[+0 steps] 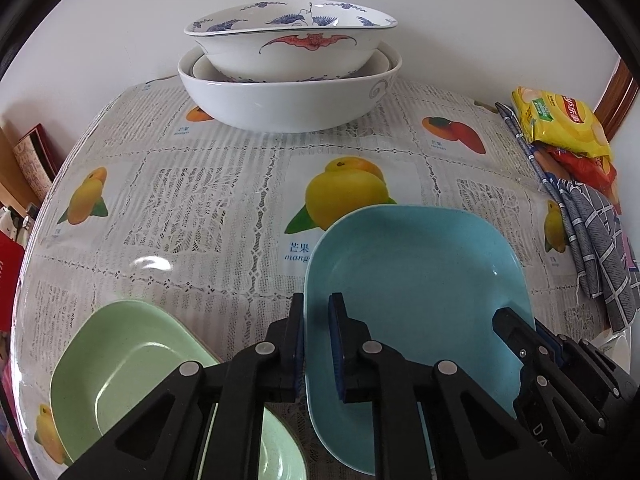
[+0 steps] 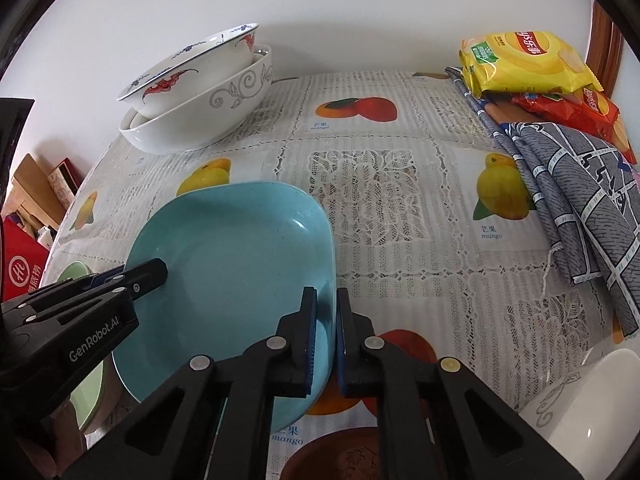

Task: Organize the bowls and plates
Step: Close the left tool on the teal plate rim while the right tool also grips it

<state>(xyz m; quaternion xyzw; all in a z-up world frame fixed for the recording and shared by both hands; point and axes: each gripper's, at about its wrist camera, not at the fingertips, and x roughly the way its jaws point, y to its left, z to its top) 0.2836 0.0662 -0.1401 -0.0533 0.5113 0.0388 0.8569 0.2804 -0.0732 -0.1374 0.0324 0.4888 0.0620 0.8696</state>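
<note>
A blue square plate [image 1: 420, 280] [image 2: 232, 264] lies on the fruit-print tablecloth. My left gripper [image 1: 317, 304] is shut on the blue plate's left rim, one finger inside and one outside. My right gripper [image 2: 326, 300] is shut on its right rim the same way; it also shows at the right in the left wrist view [image 1: 516, 328]. The left gripper [image 2: 154, 274] shows from the side in the right wrist view. A green square plate [image 1: 132, 364] sits to the left of the blue one. Stacked white bowls [image 1: 288, 64] [image 2: 196, 92] stand at the table's far edge.
Snack bags [image 1: 560, 120] [image 2: 528, 64] and a grey checked cloth [image 1: 592, 240] [image 2: 572, 200] lie along the right side. A white bowl [image 2: 592, 400] and a brown dish [image 2: 344, 456] sit near the front edge. Boxes [image 1: 32, 160] stand beyond the left edge.
</note>
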